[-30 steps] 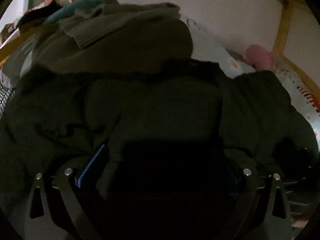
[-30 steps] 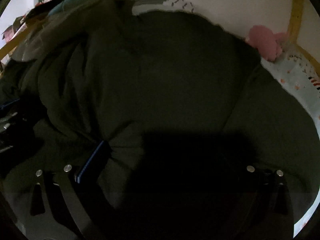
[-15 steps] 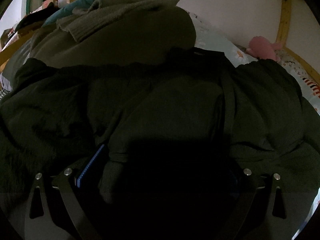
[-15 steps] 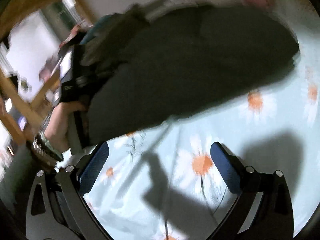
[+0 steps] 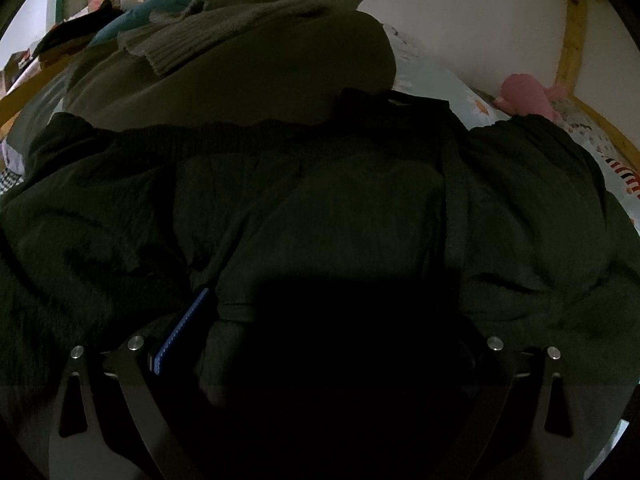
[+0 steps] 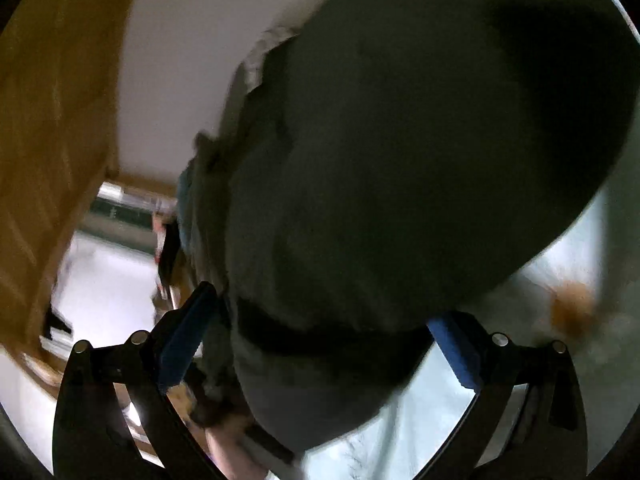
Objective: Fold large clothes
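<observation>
Left claw buried in dark garment, state unclear; right claw spread wide.

A dark garment lies before a knit sweater on the pile behind; a plush toy sits right.

A plain white wall stands behind the bed, lit pale while everything low in the left wrist view lies in deep shadow. A yellow wooden bed frame rises against that wall, its post upright and a rail slanting away below it. Just beside the post's foot lies a pink plush toy on the pale flowered bedsheet. In the blurred right wrist view, a broad wooden panel stands left of the white wall, and the bedsheet shows an orange flower.
</observation>
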Available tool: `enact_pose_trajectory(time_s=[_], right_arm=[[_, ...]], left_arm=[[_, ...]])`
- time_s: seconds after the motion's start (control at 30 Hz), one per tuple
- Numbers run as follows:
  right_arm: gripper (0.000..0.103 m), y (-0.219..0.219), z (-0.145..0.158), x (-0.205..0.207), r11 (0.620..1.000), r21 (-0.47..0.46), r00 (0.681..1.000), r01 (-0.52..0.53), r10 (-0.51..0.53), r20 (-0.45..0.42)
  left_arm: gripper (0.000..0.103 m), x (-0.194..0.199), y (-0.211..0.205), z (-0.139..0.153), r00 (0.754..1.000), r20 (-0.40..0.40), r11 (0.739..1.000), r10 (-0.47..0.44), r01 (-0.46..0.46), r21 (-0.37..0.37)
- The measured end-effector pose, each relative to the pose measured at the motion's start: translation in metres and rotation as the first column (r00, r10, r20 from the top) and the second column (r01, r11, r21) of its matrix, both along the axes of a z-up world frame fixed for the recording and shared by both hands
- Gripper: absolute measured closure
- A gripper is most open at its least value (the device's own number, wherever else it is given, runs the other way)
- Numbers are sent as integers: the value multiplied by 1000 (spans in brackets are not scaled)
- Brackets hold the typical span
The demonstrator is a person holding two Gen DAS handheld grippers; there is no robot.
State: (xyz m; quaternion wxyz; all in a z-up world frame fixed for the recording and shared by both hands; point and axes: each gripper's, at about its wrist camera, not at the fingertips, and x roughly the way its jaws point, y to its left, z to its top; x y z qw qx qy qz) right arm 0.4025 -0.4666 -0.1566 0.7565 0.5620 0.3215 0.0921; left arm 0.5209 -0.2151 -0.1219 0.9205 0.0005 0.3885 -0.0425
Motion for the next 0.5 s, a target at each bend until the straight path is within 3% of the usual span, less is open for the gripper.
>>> enact_pose_trajectory(time_s=[0.1, 0.17, 0.23, 0.33, 0.43, 0.5], right_arm=[[2, -7, -8, 2, 988, 149, 999, 49, -45, -25], [6, -10, -16, -7, 981, 180, 997, 69, -64, -33], [10, -4, -13, -22, 993, 100, 991, 61, -49, -123], [10, -2, -10, -34, 994, 43, 991, 96, -91, -96], [2, -13, -6, -7, 993, -11, 992, 122, -122, -41], [2, -7, 0, 24, 997, -71, 994, 33, -40, -101]], left_arm=[[5, -1, 2, -2, 1000, 5, 1000, -9, 9, -4], [5, -2, 3, -1, 1000, 8, 1000, -12, 12, -18], [5, -3, 3, -1, 1000, 9, 1000, -13, 13, -19], [5, -3, 4, -2, 1000, 10, 1000, -13, 13, -20], [5, -5, 5, -2, 1000, 11, 1000, -16, 16, -22], [5, -7, 5, -3, 1000, 12, 1000, -16, 17, -21]])
